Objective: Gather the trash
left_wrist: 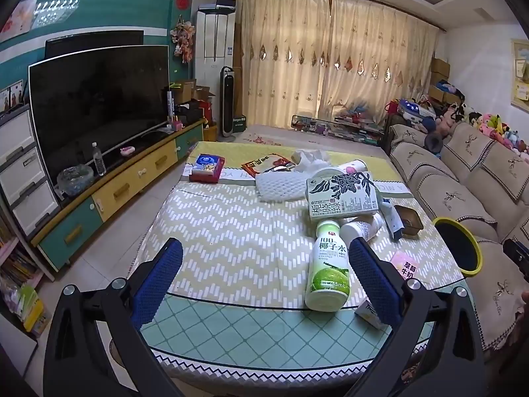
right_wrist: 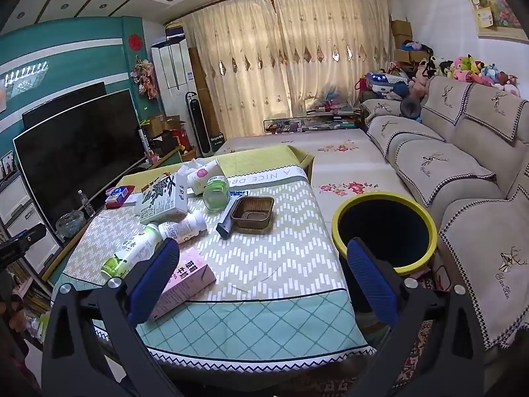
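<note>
Both tongs, the left gripper (left_wrist: 266,264) and right gripper (right_wrist: 263,264), gaped wide and held nothing, the coconut water bottle (left_wrist: 328,266) lying just inside the left's right finger, the pink milk carton (right_wrist: 185,281) by the right's left finger, and the yellow-rimmed bin (right_wrist: 385,231) beyond its right finger.

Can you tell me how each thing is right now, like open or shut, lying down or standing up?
left gripper: open, holding nothing
right gripper: open, holding nothing
coconut water bottle: lying down
pink milk carton: lying flat
tea carton: lying flat
brown tray: upright, nothing inside
yellow bin: open top
</note>
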A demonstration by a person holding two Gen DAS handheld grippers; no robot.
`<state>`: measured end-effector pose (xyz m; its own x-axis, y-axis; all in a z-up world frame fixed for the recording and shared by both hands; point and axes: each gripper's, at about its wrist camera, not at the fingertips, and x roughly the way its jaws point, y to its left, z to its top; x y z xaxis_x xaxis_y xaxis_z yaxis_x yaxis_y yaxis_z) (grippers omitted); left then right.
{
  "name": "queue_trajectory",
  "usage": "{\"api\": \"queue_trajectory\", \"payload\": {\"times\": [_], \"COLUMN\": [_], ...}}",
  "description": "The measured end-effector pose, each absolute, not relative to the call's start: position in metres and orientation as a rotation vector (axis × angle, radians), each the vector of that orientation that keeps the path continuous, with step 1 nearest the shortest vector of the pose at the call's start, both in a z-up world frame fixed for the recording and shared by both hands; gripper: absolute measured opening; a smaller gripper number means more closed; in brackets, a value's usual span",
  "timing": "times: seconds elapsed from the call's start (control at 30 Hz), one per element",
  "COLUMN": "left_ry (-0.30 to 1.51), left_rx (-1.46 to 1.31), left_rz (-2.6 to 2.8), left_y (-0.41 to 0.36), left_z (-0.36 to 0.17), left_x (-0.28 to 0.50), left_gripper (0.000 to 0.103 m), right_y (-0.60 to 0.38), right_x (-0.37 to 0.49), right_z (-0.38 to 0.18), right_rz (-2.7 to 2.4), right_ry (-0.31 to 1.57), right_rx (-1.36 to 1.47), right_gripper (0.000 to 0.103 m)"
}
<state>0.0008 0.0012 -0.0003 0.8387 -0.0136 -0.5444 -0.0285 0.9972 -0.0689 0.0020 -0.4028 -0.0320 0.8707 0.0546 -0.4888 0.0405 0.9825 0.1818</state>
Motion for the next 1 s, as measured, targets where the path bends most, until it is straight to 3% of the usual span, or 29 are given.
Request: {"api": "queue_trajectory", "payload": {"times": [1.0], "left_ry": [0.615], "left_rx": [-0.073], "left_rz": [-0.002], "left_y": [0.0007], "left_z": [-0.0084], "left_x": [0.0073], "left_gripper": [0.099], "right_y": [-0.4045], "right_x": [0.0076], "right_z": [-0.0376], "right_rz": [0.006], "right_ry": [0.534], "right_rx": [0.203], "right_gripper": [0.097]}}
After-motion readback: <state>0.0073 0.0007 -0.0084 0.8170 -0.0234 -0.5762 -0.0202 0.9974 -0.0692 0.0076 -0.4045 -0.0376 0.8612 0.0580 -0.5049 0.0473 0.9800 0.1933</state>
